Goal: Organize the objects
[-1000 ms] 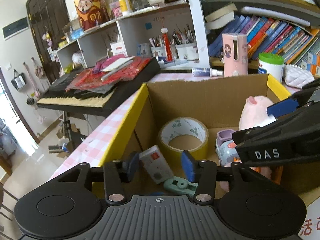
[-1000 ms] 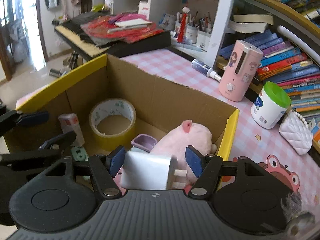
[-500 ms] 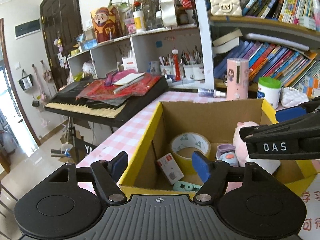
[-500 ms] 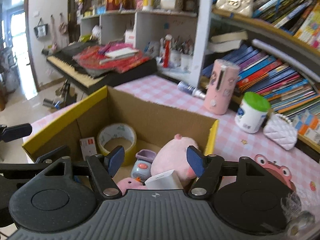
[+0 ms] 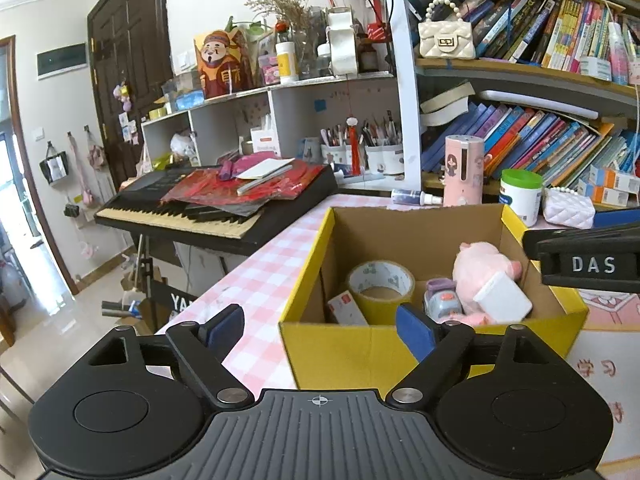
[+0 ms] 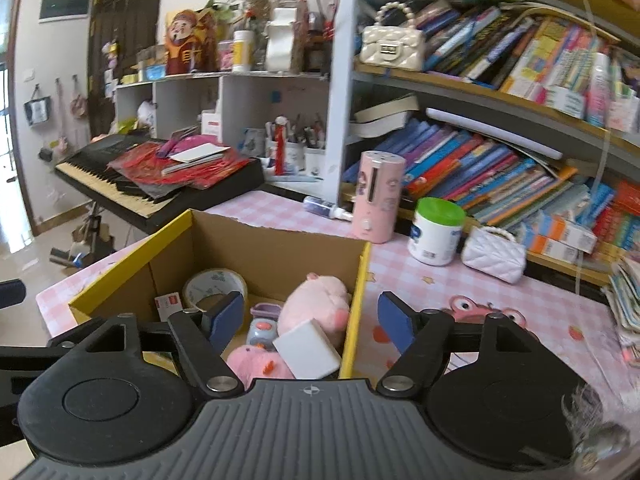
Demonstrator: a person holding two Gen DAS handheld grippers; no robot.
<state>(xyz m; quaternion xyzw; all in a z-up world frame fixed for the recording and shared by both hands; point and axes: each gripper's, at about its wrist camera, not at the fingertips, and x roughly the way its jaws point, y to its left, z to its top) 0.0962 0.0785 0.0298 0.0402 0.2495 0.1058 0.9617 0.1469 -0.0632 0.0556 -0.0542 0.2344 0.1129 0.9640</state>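
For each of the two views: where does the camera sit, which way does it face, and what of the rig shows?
Left wrist: on the left gripper, in front of the box's yellow front wall, facing the bookshelf; its jaws are opening, empty; the right gripper's arm crosses the right edge.
Right wrist: on the right gripper, over the box's near right corner, facing the same shelves; its jaws are opening, empty.
Shared: box, tape roll, pink plush, keyboard.
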